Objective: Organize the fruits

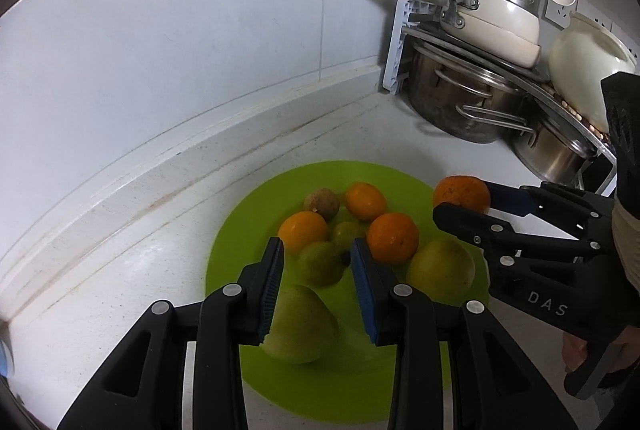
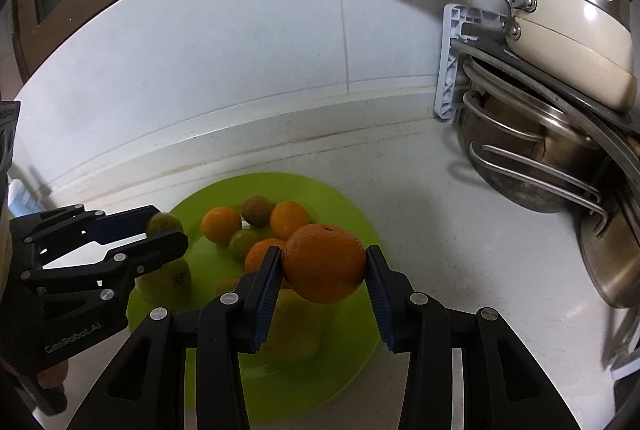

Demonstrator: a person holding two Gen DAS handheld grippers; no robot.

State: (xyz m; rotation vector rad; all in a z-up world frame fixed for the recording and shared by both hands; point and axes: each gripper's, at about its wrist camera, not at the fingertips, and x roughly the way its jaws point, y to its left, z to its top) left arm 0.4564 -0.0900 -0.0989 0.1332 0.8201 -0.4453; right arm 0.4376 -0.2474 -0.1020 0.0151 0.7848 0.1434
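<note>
My right gripper (image 2: 323, 272) is clamped on an orange (image 2: 323, 262), both blue pads pressed against its sides, holding it above the near right part of the green plate (image 2: 352, 214). My left gripper (image 1: 316, 270) hangs over the near side of that plate with its jaws apart and nothing between them; in the right wrist view a small green fruit (image 2: 162, 223) sits by its tips, though the blur may hide whether they touch. On the plate lie three more oranges (image 1: 393, 236), a brownish round fruit (image 1: 322, 203), several green fruits (image 1: 440, 267) and a pear (image 1: 298, 326) nearest me. Stacked pots (image 1: 492, 26) stand at the far right on the white counter (image 1: 140, 250).
</note>
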